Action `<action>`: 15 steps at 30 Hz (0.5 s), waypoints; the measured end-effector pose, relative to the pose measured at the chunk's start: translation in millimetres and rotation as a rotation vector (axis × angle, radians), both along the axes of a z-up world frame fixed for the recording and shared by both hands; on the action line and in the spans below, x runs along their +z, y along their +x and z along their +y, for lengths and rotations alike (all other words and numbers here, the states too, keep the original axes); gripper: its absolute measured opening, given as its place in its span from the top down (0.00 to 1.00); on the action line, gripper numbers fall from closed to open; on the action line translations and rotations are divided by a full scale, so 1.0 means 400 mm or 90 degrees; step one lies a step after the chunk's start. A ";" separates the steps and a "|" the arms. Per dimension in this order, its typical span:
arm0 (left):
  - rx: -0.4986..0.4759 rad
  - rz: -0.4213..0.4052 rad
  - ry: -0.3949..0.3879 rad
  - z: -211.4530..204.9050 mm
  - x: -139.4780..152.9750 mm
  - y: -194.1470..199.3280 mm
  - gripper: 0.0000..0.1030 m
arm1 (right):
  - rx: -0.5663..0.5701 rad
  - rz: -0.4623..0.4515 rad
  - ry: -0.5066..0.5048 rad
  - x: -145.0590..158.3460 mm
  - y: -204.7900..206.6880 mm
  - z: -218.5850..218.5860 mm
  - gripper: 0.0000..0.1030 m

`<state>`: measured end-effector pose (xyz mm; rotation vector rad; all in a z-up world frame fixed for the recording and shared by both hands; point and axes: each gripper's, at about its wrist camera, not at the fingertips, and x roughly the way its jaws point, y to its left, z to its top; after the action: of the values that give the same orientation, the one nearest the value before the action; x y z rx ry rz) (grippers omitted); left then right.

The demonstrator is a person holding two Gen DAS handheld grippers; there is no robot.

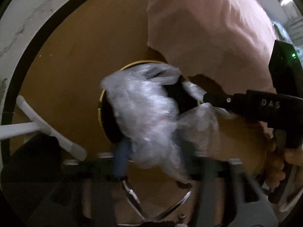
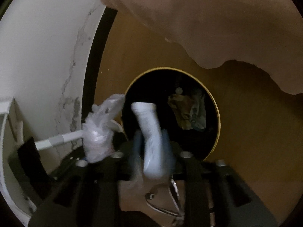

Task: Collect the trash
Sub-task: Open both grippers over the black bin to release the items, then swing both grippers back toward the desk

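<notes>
A round black bin with a gold rim (image 1: 101,98) (image 2: 217,113) stands on the brown floor, directly below both grippers. In the left wrist view, a crumpled clear plastic bag (image 1: 144,117) hangs blurred over the bin mouth. My left gripper (image 1: 153,147) is open around its lower end, and the blue fingers (image 1: 120,157) do not press it. In the right wrist view, a white crumpled wrapper (image 2: 149,132) stands between the spread blue fingers (image 2: 137,143) of my right gripper (image 2: 152,135), over the bin's near edge. The clear plastic bag (image 2: 98,132) shows to the left.
Crumpled paper trash (image 2: 187,111) lies inside the bin. A person's pink garment (image 1: 208,28) (image 2: 208,19) hangs over the floor behind it. A white marbled wall (image 2: 47,47) with a black skirting strip runs along the left. A white taped bar (image 1: 47,128) sticks out there.
</notes>
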<state>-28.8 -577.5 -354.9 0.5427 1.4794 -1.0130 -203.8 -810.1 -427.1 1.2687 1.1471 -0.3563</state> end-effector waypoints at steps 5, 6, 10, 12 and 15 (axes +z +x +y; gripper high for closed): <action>-0.060 -0.047 -0.056 -0.013 0.050 -0.048 0.12 | -0.065 0.002 -0.073 0.129 -0.055 -0.060 0.22; -0.072 -0.066 -0.074 -0.011 0.076 -0.063 0.12 | -0.082 0.001 -0.097 0.164 -0.069 -0.073 0.22; -0.101 -0.095 -0.230 -0.002 0.308 -0.132 0.12 | -0.156 0.005 -0.331 0.429 -0.147 -0.092 0.09; -0.130 -0.121 -0.340 0.031 0.488 -0.166 0.11 | -0.198 -0.013 -0.482 0.589 -0.178 -0.067 0.06; -0.140 -0.202 -0.458 0.126 0.714 -0.177 0.08 | -0.222 -0.062 -0.620 0.762 -0.178 -0.008 0.06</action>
<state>-99.6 -527.1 -69.2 0.3194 0.7084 -1.4607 -274.9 -813.2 -122.5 0.5882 0.5162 -0.9625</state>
